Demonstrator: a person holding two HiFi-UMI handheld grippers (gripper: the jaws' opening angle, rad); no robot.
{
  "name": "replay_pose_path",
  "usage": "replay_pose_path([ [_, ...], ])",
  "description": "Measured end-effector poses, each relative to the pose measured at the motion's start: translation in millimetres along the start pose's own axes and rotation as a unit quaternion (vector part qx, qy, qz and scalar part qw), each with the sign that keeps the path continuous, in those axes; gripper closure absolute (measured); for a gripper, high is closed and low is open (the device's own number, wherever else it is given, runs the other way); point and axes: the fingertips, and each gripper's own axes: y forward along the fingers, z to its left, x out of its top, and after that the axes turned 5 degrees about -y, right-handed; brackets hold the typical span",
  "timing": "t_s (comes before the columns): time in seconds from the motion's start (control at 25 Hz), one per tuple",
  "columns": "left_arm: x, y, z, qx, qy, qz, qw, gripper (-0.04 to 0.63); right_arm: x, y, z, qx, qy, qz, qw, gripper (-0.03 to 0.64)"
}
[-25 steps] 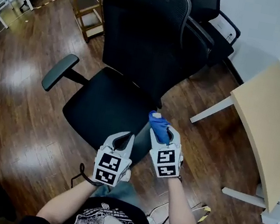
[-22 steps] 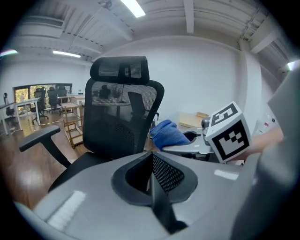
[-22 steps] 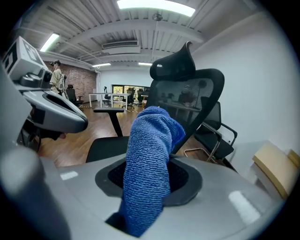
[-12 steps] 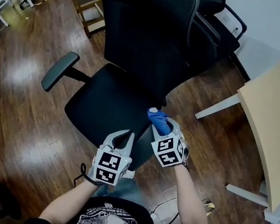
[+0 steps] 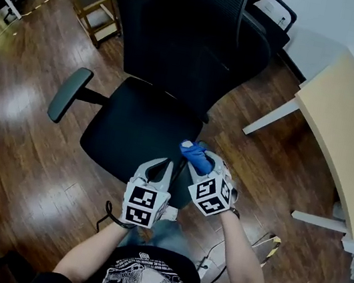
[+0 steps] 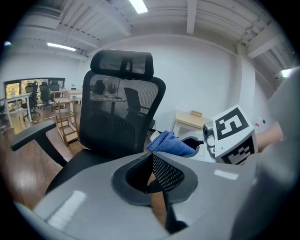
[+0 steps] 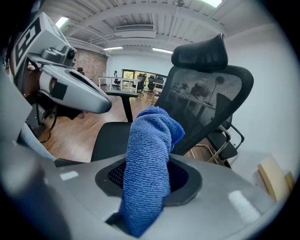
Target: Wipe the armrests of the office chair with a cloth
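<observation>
**Condition.** The right gripper (image 5: 195, 160) has its fingers clamped on a blue cloth (image 7: 149, 154). A fold of the cloth stands up out of the grip, and a shorter end hangs below. The left gripper (image 6: 153, 157) has its fingers pressed together with nothing between them. It sits just beside the right one, on its left.

**Location.** Both grippers are over the near edge of the seat of the black office chair (image 5: 174, 42). The cloth is held above the seat's right-hand corner, and no view shows whether it touches anything. The far armrest (image 5: 69, 94) stands well apart on the other side of the seat, untouched. A dark bar beneath the grippers is probably the near armrest, but it is mostly covered. A pale surface (image 5: 342, 126) stands to the right, clear of the work.

**Step in hand.** This appears to be the approach to the near armrest, with no wiping yet evident. To do it well:
- Lower the free fold flat onto the pad, so that cloth and not the fingers meets it.
- Draw the cloth along the full length of the pad, front to back, and over the edges.
- The chair will likely swivel or roll on the wood floor (image 5: 14, 142), so the idle left gripper could steady it.

**Change noted.** Against the head view a second ago:
- The right gripper has tilted to the left, and its marker cube is now turned at an angle.
- The cloth sits lower and nearer the left gripper.
- The left gripper remains closed and is roughly where it was.
- The chair sits slightly differently in frame, which suggests the head has moved.
</observation>
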Motion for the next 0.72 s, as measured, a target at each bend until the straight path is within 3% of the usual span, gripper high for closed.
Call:
replay_pose_path([
  [0.72,-21.8,-31.8,20.4,-0.087,0.028,0.023,0.9955,0.591,5.6,-31.8,97.7,-0.066,0.083,0.024,0.994,0.472],
])
